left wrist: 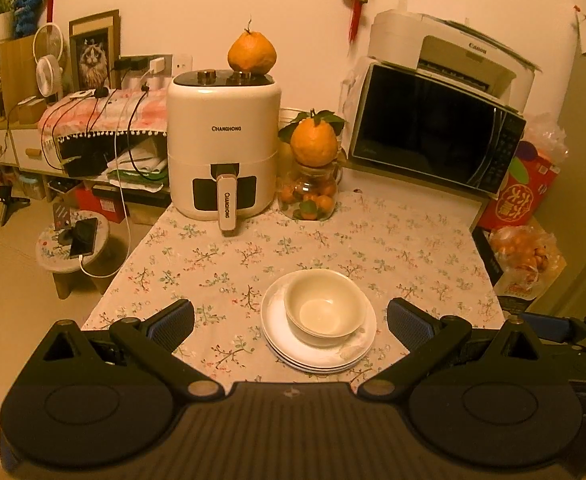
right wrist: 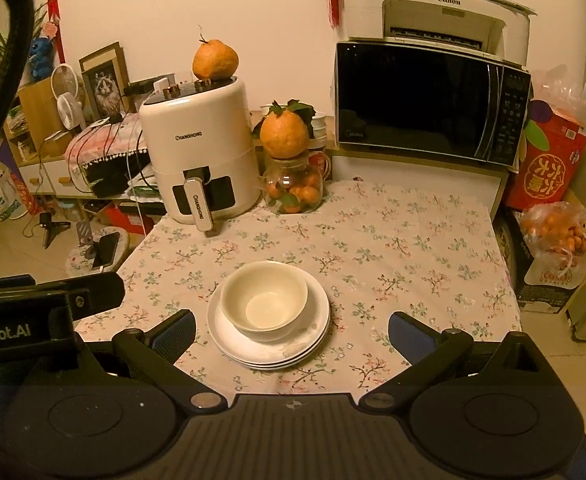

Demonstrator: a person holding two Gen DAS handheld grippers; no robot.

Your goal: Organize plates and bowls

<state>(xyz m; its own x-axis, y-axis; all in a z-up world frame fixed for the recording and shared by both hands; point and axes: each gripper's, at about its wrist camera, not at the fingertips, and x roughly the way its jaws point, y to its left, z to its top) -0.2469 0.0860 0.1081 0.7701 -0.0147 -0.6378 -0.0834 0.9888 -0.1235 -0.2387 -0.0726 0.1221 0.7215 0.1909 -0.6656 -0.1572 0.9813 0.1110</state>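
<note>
White bowls (left wrist: 325,308) (right wrist: 265,301), nested, sit on a stack of white plates (left wrist: 353,354) (right wrist: 313,336) near the front of the floral tablecloth (left wrist: 413,248) (right wrist: 413,248). My left gripper (left wrist: 291,330) is open, its blue-padded fingers (left wrist: 175,326) spread on either side of the stack and held back from it, nothing between them. My right gripper (right wrist: 291,334) is open too, pulled back from the stack, which lies between its fingers and slightly left. The left gripper's body (right wrist: 49,300) shows at the left edge of the right wrist view.
At the back of the table stand a white air fryer (left wrist: 223,144) (right wrist: 201,152) with an orange fruit on top, a glass jar of small oranges (left wrist: 313,196) (right wrist: 293,188), and a microwave (left wrist: 433,128) (right wrist: 429,100) under a printer. Bagged fruit (right wrist: 557,240) lies off the table's right edge.
</note>
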